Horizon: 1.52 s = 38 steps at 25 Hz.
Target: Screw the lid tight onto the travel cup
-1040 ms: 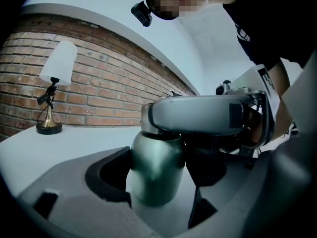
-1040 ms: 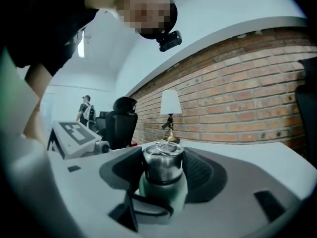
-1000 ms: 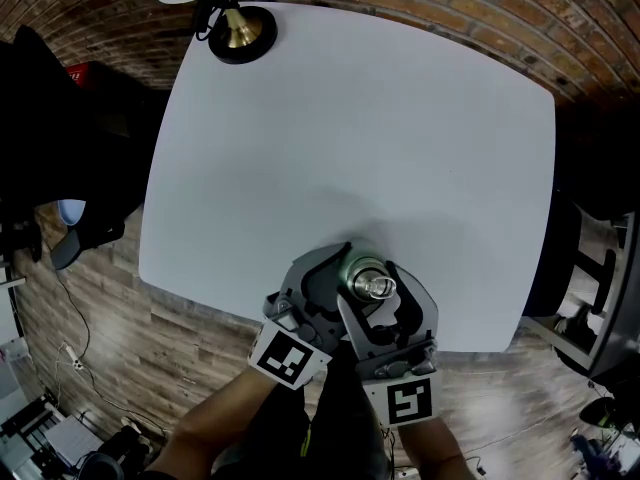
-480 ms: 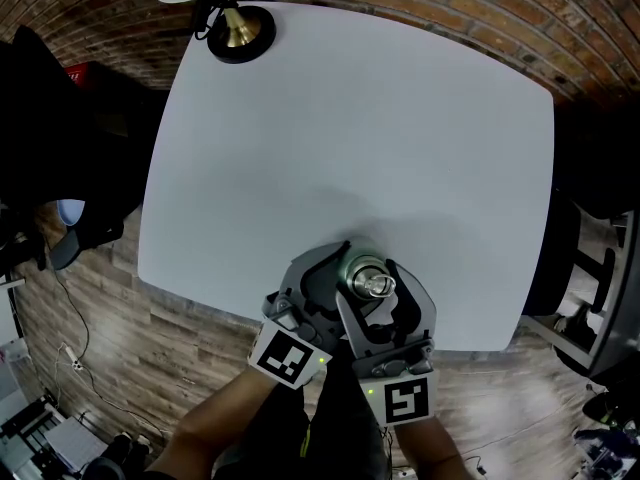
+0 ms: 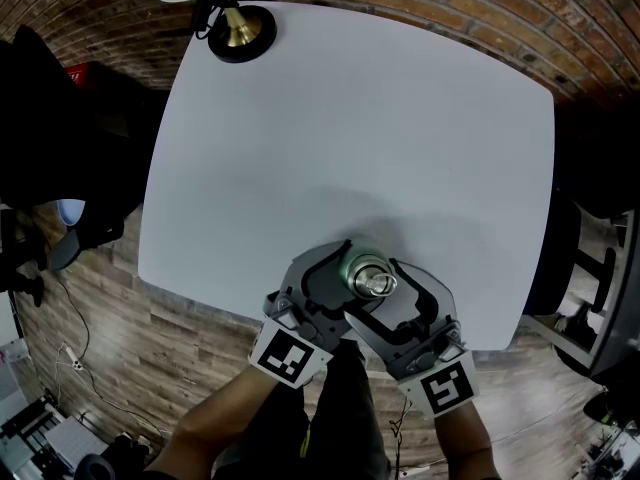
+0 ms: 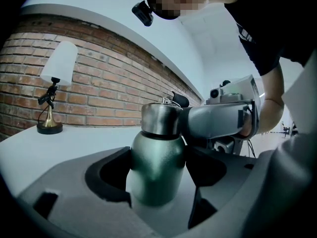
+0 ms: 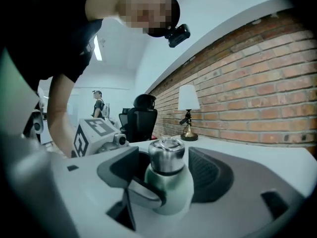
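Observation:
A green travel cup (image 5: 352,266) with a steel lid (image 5: 372,285) stands upright near the white table's front edge. My left gripper (image 5: 345,280) is shut on the cup's body (image 6: 156,157), its pads pressing both sides below the lid (image 6: 159,118). My right gripper (image 5: 372,290) reaches in from the right at lid height. Its jaws are opening: the lid (image 7: 167,157) stands between the pads with a small gap on each side. One of the left gripper's fingers (image 7: 143,192) wraps the green body (image 7: 174,190) below.
The white table (image 5: 350,118) ends just behind the cup, with wooden floor below. A brass-based lamp (image 5: 238,30) stands at the far left corner by the brick wall. A black office chair (image 5: 60,168) sits off the table's left side.
The right gripper has swung its handle out to the right and its jaws have widened off the lid. The cup and the left gripper have stayed put.

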Tool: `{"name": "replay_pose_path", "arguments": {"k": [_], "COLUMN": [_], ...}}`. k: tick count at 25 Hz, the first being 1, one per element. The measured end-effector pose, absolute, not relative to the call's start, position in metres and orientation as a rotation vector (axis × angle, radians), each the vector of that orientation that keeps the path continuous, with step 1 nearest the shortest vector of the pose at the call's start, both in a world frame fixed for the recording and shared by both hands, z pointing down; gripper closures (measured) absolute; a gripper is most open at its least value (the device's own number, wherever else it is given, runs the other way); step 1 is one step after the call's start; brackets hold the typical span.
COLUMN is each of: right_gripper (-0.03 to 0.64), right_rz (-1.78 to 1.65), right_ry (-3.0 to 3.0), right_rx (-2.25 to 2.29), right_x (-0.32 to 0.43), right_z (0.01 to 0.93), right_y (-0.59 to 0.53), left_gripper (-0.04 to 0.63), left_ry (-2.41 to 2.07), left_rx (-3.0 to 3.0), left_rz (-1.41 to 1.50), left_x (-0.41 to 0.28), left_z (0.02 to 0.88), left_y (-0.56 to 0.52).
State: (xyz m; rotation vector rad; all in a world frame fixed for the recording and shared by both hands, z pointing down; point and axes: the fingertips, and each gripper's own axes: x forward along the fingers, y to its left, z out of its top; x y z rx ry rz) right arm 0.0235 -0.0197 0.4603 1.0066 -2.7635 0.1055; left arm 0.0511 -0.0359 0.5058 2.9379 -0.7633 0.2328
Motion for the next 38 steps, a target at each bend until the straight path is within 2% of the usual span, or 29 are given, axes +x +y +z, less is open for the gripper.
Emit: {"name": "replay_pose_path", "arguments": {"k": [7,14,16,38], "right_gripper": [0.327,0.328,0.353,0.354], "right_rz": [0.198,0.070,0.058,0.095], "right_ry": [-2.866,-2.840,-2.840,-2.651], "right_rx": [0.740,0.557,0.558,1.501], "right_x": [0.032,0.014,0.013,0.022], "right_z": [0.456,0.459,0.458,0.450], "right_y": [-0.024,-0.029,-0.030,-0.040], "left_gripper": [0.252,0.252,0.252,0.252], "left_ry": [-0.751,-0.752,-0.753,-0.783], "left_rx": [2.937,2.938,2.938,2.937], "left_rz": [0.235,0.235,0.239,0.236], "left_x": [0.051,0.050,0.051,0.050], "left_z": [0.506,0.507,0.507,0.505], "left_y": [-0.035,-0.035,-0.035,-0.035]}}
